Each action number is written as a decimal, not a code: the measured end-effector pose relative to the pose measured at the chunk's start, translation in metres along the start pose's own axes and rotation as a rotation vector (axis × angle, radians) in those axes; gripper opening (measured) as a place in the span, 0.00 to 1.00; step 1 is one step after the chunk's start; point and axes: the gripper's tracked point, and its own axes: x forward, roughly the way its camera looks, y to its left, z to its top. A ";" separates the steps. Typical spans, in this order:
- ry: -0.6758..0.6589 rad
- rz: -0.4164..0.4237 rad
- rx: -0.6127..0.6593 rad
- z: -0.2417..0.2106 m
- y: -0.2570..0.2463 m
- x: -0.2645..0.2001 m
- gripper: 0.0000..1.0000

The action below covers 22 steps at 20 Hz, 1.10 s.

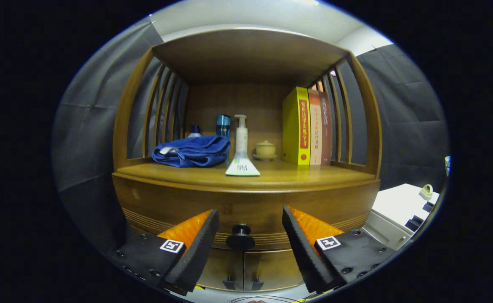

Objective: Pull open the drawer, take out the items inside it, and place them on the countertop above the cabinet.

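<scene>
A wooden cabinet fills the view, with its closed drawer front (179,206) below the countertop (297,174). The drawer's dark round knob (240,238) sits just ahead of my gripper (250,219), centred in the gap between the two fingers. The fingers stand wide apart and touch nothing. On the countertop lie a folded blue towel (191,151) and a white-and-green tube (241,165) standing on its cap.
Behind the tube are a white pump bottle (241,134), a blue bottle (223,125) and a small lidded cup (265,149). Three books (307,126) stand at the right. Slatted sides (162,109) and a top board enclose the shelf. A white table (402,202) sits right of the cabinet. Lower cabinet doors (246,269) are below the drawer.
</scene>
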 end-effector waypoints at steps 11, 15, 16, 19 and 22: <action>-0.139 -0.013 0.084 0.094 -0.014 -0.168 0.96; -0.148 0.038 0.091 0.118 -0.011 -0.213 0.96; -0.159 0.038 0.067 0.127 -0.013 -0.219 0.96; -0.183 0.041 0.020 0.140 -0.011 -0.233 0.96; -0.181 0.059 0.021 0.138 -0.008 -0.238 0.96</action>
